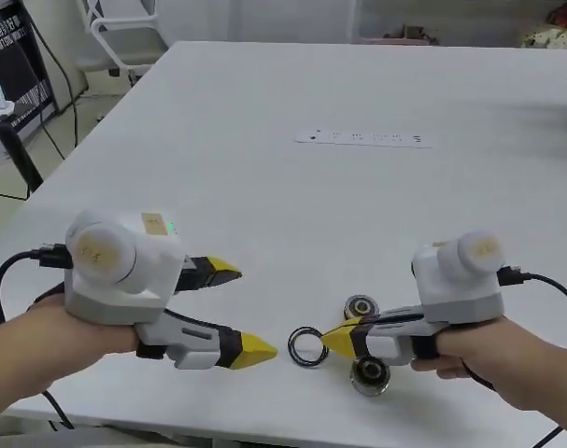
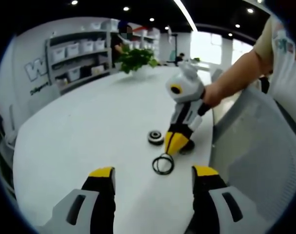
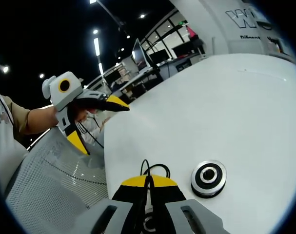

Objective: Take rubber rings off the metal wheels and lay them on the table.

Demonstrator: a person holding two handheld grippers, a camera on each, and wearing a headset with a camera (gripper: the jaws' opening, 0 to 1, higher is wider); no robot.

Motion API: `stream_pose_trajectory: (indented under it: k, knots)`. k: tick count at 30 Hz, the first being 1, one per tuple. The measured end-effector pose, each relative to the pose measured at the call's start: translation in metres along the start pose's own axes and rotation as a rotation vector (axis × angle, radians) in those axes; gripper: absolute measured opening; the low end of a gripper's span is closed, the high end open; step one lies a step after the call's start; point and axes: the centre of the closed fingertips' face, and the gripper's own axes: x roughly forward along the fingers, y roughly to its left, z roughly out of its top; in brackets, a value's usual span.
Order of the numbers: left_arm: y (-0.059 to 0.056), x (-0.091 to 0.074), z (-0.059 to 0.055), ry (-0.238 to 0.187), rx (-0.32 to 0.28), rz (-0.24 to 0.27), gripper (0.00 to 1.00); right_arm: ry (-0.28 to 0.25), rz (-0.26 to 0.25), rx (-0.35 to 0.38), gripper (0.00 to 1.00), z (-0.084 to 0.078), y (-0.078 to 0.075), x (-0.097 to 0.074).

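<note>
My right gripper (image 1: 335, 338) is shut on a thin black rubber ring (image 1: 306, 347), which hangs from its yellow tips just over the white table (image 1: 292, 205). In the right gripper view the ring (image 3: 155, 169) loops out past the closed jaws (image 3: 148, 183). One metal wheel (image 1: 361, 307) lies just beyond that gripper, and a second wheel (image 1: 370, 374) sits under its body. My left gripper (image 1: 238, 310) is open and holds nothing, a short way left of the ring. From the left gripper view the ring (image 2: 163, 164) lies ahead between my open jaws (image 2: 153, 173), with a wheel (image 2: 156, 137) behind it.
A white power strip (image 1: 363, 138) lies flat near the table's middle. The table's near edge runs just below both grippers. A mesh office chair (image 3: 50, 185) stands by that edge, and a potted plant (image 2: 135, 59) sits at the table's far end.
</note>
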Motion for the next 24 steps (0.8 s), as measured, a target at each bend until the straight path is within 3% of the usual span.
stream_pose_trajectory:
  k: [19, 24]
  knots:
    - [0.002, 0.001, -0.004, 0.012, -0.009, -0.004, 0.65, -0.002, -0.044, 0.016, 0.00, -0.003, -0.014, 0.001]
    - [0.000, 0.002, -0.005, 0.017, -0.009, -0.008, 0.65, 0.000, -0.052, 0.016, 0.04, -0.004, -0.016, 0.002]
